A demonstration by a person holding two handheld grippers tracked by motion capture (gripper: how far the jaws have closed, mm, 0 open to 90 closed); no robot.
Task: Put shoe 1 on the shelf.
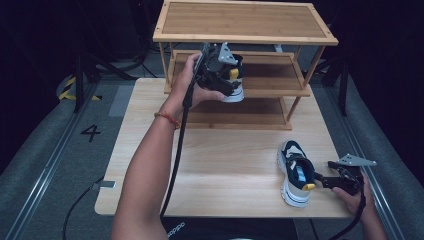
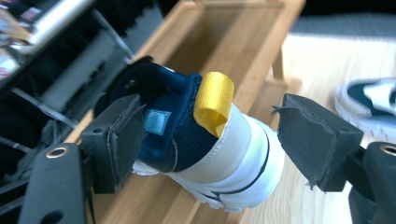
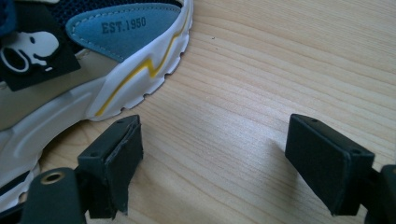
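High view: my left gripper (image 1: 226, 75) is up at the bamboo rack (image 1: 245, 30), at the middle shelf (image 1: 270, 70), with the first shoe (image 1: 235, 90) right at its tips, heel toward me. Second shoe (image 1: 296, 172) lies on the table (image 1: 220, 160), just beside my right gripper (image 1: 320, 181), toe away from me. Risk here: the first shoe looks to sit near the shelf's front edge, so if I pull back crooked I could drag it off.

Left gripper view: jaws wide apart, nothing clamped. The first shoe (image 2: 210, 140) sits between them, heel w/ yellow pull loop (image 2: 214, 100) facing the cam. Left pad (image 2: 116, 140) sits right against, maybe inside, the collar; right pad (image 2: 317, 140) clear of the heel. Can't tell if that left pad touches. If it snags the collar or loop on the way out, the shoe tips or slides fwd. Sole seems to overhang the shelf lip a bit, which makes that worse.

Right gripper view: jaws open, bare wood betw them. Second shoe (image 3: 93, 79) is off to the left pad's (image 3: 112, 163) side, sole edge just ahead of it, not touching as far as I see. If I close from here I'd grab air or nudge the sole sideways; need to shift left first.
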